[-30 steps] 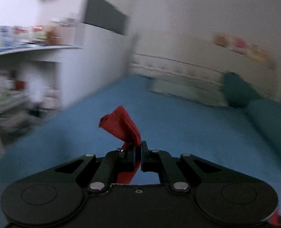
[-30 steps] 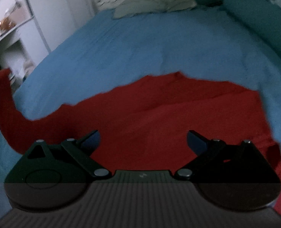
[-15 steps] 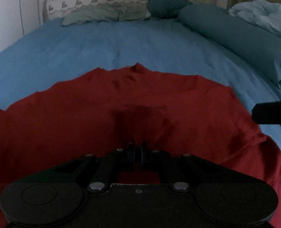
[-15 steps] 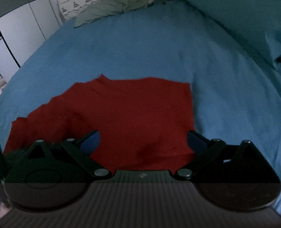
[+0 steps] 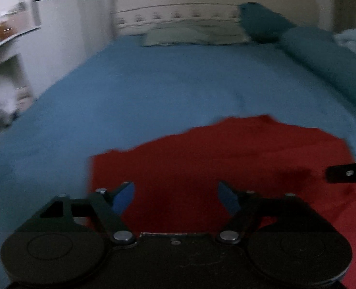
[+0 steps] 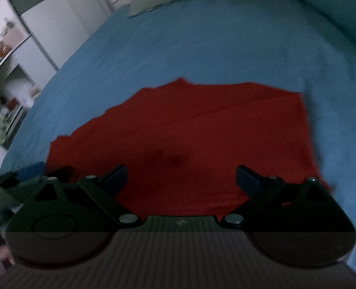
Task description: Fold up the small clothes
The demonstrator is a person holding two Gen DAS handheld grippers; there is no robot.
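Observation:
A red garment lies flat on the blue bedsheet, folded over itself with a crease across it; it also shows in the right wrist view. My left gripper is open and empty just above the garment's near left part. My right gripper is open and empty over the garment's near edge. A finger of the right gripper shows at the right edge of the left wrist view.
Grey pillows lie at the head of the bed. A teal bolster and a teal cushion run along the right side. A white cupboard and shelves stand left of the bed.
My left gripper carried the red cloth across over the garment, then opened and let it go. The garment now lies folded. The right gripper stayed open.

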